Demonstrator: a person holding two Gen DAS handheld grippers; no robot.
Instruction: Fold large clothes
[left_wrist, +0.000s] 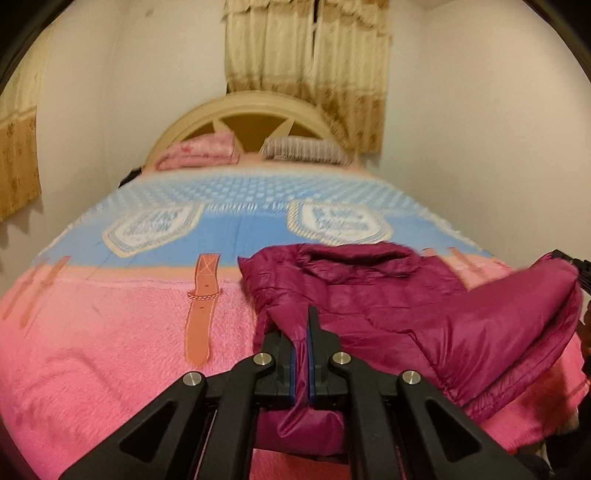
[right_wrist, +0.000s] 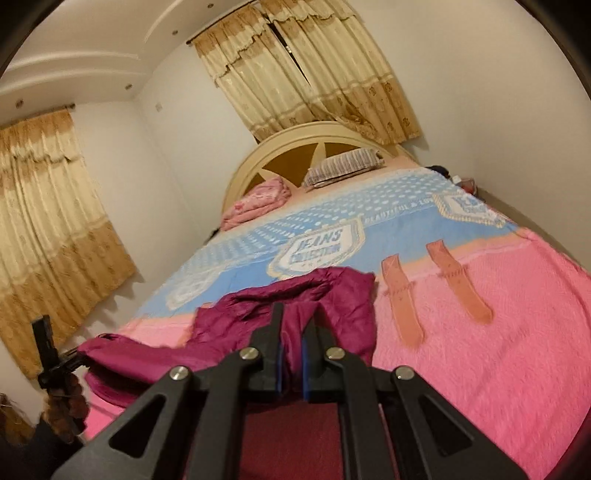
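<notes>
1. The jacket (left_wrist: 388, 295), a maroon padded one, is lying on the near, pink half of the blanket (left_wrist: 110, 332), its collar end pointing toward 12 o'clock at the headboard (left_wrist: 251, 114) and its hem end coming back toward 6 o'clock at the grippers.
2. The left gripper (left_wrist: 301, 332) is pinching a fold of the jacket's near edge; its jaws are standing almost closed, with only the thickness of cloth between the blue pads.
3. The right gripper (right_wrist: 293, 332) is gripping cloth too, its jaws standing a little wider around a thicker bunch of maroon fabric.
4. In the right wrist view, the left gripper (right_wrist: 46, 354) is showing at 9 o'clock, at the end of a raised fold of jacket (right_wrist: 280, 321) that is running across to it.
5. The relation that matters: the jacket's long axis is running 6 to 12 o'clock, directly ahead of both sets of fingers, and both hands are sitting at the same near end, side by side.
6. My judgement is that the coming move is carrying this near edge forward toward 12 o'clock, over the body to the collar. Neither hand looks nearer, so they should be travelling together.
7. A risk, as I judge it: the slippery shell is apt to slide out of the looser right grip.
</notes>
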